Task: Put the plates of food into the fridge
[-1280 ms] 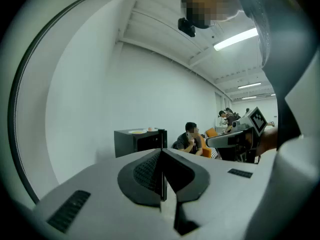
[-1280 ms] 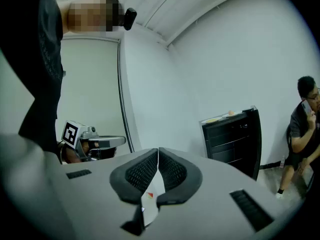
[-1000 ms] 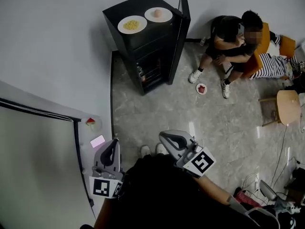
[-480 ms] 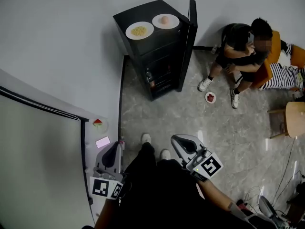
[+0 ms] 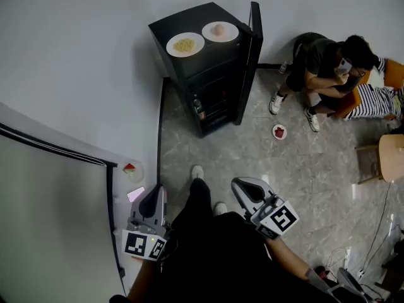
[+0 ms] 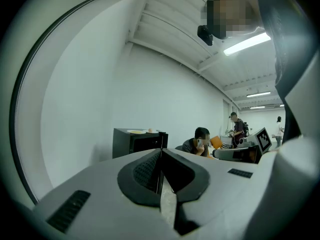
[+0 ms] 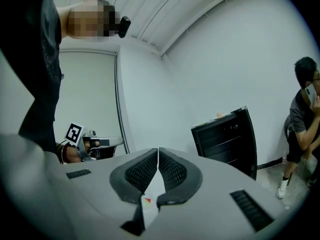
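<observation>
Here's the left gripper (image 5: 158,192) pinched together, empty, and the right gripper (image 5: 236,184) likewise. Ahead, the black fridge (image 5: 211,74) stands door open with the yellow-food plate (image 5: 185,44) and the pink-food plate (image 5: 219,31) on its top. Further right, a third plate (image 5: 279,131) sits on the floor (image 5: 252,160).

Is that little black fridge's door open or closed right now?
Open. The door of the fridge stands swung out to one side, and the shelves inside are in plain sight.
</observation>
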Demonstrator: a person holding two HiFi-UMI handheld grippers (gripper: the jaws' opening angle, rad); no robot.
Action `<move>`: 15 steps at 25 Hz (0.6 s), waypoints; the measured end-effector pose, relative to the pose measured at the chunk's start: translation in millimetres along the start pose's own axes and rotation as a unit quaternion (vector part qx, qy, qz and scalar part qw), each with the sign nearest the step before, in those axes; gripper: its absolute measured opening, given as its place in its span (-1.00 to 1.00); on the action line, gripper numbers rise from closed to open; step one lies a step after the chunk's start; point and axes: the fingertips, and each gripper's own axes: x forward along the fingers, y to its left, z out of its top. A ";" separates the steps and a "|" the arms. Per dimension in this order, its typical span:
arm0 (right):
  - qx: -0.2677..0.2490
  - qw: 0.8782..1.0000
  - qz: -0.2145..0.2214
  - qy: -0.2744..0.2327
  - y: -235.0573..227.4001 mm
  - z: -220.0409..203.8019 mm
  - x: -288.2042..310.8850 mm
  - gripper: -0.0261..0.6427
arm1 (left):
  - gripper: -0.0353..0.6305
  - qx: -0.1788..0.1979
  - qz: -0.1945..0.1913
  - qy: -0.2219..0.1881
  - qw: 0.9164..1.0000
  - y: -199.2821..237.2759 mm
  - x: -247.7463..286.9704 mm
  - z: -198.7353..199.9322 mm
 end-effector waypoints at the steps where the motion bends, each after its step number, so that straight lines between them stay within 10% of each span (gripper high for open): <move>1: -0.002 1.000 0.000 -0.005 -3.3 1.2 5.8 -0.84 | -0.82 -0.007 -0.004 0.000 1.000 4.6 6.2 -1.1; 15: 0.009 1.000 -0.004 0.009 -69.0 19.6 130.5 -0.84 | -0.82 -0.035 -0.024 0.004 0.999 104.7 109.8 12.8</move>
